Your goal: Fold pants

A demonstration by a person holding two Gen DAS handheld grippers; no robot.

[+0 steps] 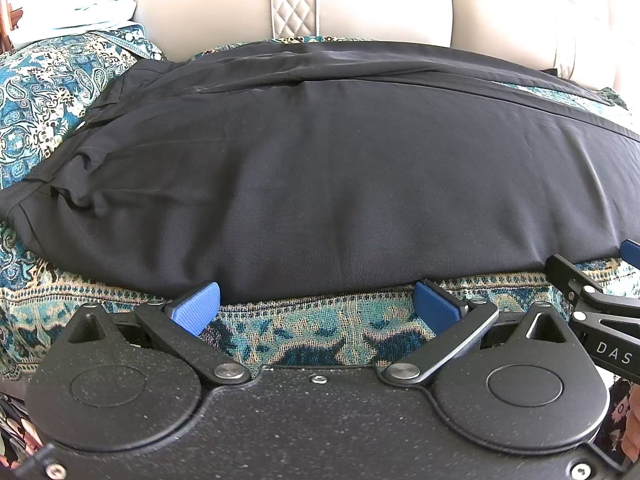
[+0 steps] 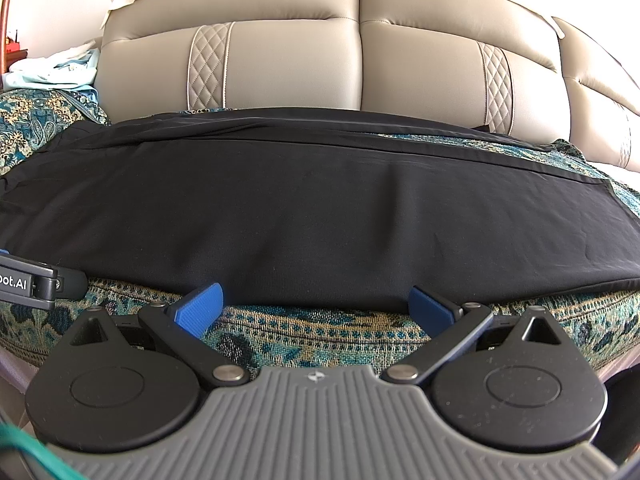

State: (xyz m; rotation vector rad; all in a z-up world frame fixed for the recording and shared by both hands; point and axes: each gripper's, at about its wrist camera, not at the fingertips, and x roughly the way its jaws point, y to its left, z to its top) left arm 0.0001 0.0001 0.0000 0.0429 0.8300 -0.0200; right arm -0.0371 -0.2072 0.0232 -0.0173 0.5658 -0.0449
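- The beige leather sofa [image 2: 280, 64] fills the background; its seat carries everything, and its backrest bounds the far side of the working space.
- A teal paisley throw [image 1: 48, 80] covers the seat, which gives a soft, grippy bed for the cloth rather than slick leather.
- The black pants [image 1: 320, 168] lie spread lengthwise across the throw, between the backrest and the seat's front edge. The waistband end appears bunched toward the left of the left wrist view, and a straight hem edge shows at the right of the right wrist view. A long seam runs along the far side, so they seem already doubled leg on leg, though I cannot be sure.
- The left tongs [image 1: 316, 308] sit low at the near edge of the pants, released, the 2 blue pads [image 1: 196, 308] wide apart with bare throw between them; the pad tips just reach the cloth edge.
- The right tongs [image 2: 314, 308] mirror that further along the same edge, also released and grasping nothing.
- Both likely sit side by side at the near edge so that 2 spaced pinches can lift it evenly for the next fold.
- Some pale blue cloth [image 2: 60, 68] lies heaped at the sofa's far left, clear of the work.
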